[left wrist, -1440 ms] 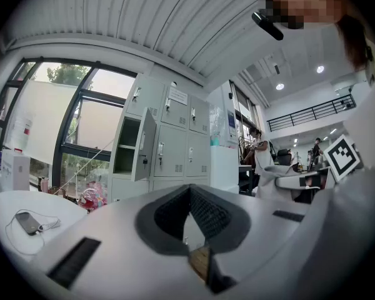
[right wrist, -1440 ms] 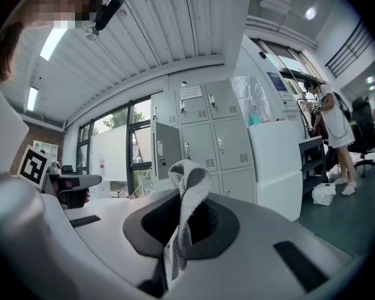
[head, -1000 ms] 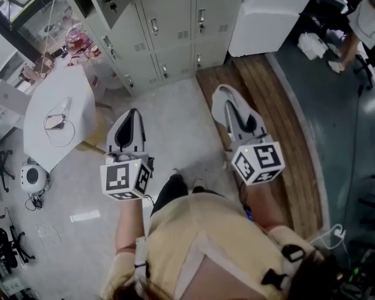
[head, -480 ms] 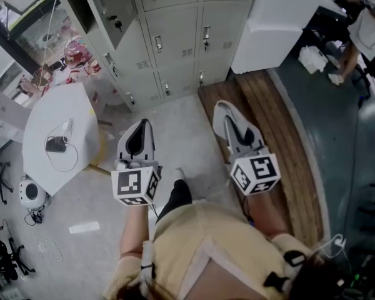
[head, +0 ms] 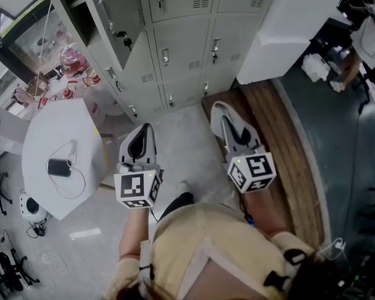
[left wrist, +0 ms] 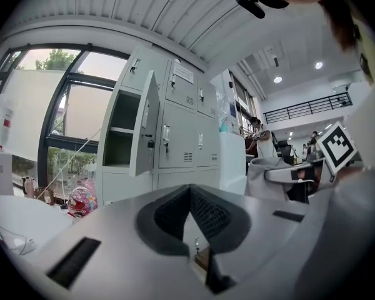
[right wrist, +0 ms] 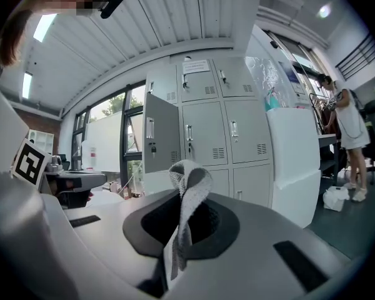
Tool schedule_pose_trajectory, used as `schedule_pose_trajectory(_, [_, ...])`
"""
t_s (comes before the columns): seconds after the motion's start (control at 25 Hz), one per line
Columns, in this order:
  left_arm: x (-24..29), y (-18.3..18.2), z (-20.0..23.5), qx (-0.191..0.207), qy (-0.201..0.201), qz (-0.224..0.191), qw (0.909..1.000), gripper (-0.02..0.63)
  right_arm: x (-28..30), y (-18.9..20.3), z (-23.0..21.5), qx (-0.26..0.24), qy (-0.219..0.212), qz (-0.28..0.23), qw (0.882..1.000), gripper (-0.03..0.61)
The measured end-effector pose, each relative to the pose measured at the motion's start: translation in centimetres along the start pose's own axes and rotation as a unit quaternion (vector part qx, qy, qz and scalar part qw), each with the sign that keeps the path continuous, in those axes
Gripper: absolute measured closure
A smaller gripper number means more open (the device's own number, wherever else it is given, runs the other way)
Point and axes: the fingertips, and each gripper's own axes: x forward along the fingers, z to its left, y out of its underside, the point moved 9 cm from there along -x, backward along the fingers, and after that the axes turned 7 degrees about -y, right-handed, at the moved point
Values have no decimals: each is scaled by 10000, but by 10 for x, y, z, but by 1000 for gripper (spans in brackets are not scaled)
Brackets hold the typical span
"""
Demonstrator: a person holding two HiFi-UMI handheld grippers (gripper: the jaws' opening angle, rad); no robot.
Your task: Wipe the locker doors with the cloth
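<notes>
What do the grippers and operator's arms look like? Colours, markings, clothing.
Left gripper and right gripper: pale grey moulded shells, black textured pads. Each carries a white cube with black square markers. The operator wears a beige short-sleeved top.

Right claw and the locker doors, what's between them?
Nothing stands there. The head view shows only grey floor and the end of a wooden strip between the right claw, gripping the cloth, and the locker doors.

Beige shirt (head: 206, 249), and pale grey left gripper (head: 145, 132) and right gripper (head: 220, 111) bearing black-and-white cubes (head: 136, 189).
</notes>
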Motion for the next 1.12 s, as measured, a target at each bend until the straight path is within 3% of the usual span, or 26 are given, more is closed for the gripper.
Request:
schedule_pose_trajectory(0.24, [25, 4, 23, 172, 161, 49, 9997, 612, 51, 1, 2, 9, 82, 45, 10000, 569])
schedule_pose_trajectory(0.48, [46, 12, 33, 24, 172, 114, 9998, 612, 93, 2, -2, 17, -22, 24, 10000, 569])
schedule_pose_trajectory(1.12, [153, 17, 26, -259, -568, -19, 9980, 612, 226, -4, -81, -55, -857, 49, 9963, 569])
